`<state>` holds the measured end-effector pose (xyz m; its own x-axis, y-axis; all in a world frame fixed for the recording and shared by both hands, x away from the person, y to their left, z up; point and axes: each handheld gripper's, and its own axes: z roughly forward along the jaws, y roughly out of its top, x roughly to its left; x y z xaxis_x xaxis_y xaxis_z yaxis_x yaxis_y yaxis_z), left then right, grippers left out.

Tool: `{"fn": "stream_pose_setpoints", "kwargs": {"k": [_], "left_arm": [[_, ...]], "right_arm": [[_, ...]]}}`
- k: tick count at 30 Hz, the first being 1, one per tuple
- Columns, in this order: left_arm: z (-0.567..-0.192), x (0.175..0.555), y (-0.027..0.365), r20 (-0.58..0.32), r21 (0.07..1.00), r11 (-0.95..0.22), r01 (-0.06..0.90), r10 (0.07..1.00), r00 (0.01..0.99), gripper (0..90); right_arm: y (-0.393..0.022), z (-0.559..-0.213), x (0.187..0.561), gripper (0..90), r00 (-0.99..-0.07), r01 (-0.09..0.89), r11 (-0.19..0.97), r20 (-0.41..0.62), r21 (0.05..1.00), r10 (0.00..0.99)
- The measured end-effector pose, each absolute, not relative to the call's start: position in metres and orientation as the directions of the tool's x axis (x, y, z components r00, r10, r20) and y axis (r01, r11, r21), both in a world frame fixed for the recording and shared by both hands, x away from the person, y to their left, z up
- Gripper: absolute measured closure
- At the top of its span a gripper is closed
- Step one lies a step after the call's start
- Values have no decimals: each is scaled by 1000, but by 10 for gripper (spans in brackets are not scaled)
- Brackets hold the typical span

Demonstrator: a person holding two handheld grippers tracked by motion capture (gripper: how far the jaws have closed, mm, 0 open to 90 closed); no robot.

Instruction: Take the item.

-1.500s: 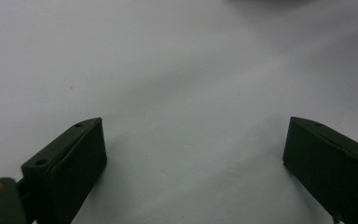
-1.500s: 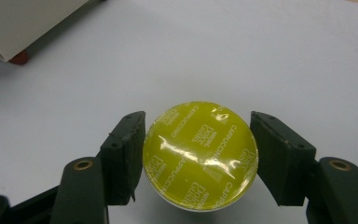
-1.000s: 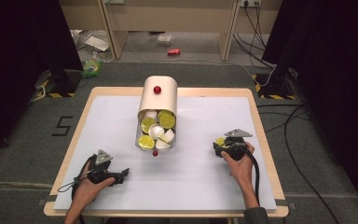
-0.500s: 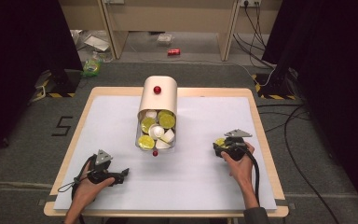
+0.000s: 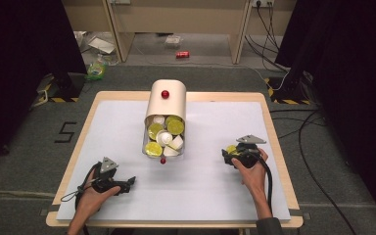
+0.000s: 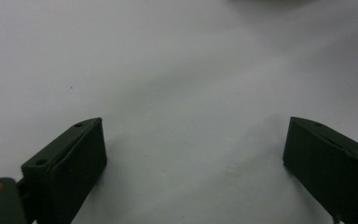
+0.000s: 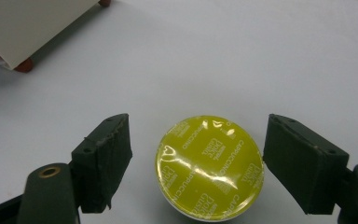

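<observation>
A yellow-lidded coffee capsule [image 7: 209, 168] stands on the white table between the jaws of my right gripper [image 7: 198, 122]. The jaws have just been opening, and a gap shows on each side of the capsule, so the pads do not press on it. In the high view that capsule [image 5: 231, 149] sits at the tip of the right gripper [image 5: 229, 155], at the table's right. My left gripper [image 5: 129, 183] rests at the front left with its jaws wide apart, and nothing lies between them [image 6: 193, 135]. A cream canister [image 5: 166, 100] lies on its side mid-table, holding several yellow and white capsules [image 5: 164, 134].
A small red ball [image 5: 163, 160] lies just in front of the canister's mouth. The canister's corner with a red foot [image 7: 24, 65] shows at the upper left of the right gripper view. The wooden table edge [image 5: 274, 142] runs close to the right hand.
The right gripper's jaws stand a little wider around the yellow capsule than before. Both hands have stayed where they were.
</observation>
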<state>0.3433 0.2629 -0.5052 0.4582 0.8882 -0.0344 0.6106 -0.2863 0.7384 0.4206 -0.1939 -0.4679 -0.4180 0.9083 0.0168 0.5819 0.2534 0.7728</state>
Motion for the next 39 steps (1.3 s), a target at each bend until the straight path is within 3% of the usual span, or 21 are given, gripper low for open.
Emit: {"fn": "stream_pose_setpoints", "kwargs": {"k": [39], "left_arm": [[-505, 343, 263, -35, 738, -286, 611, 888, 458, 53]], "right_arm": [[-172, -432, 404, 238, -475, 472, 231, 25, 851, 880]]}}
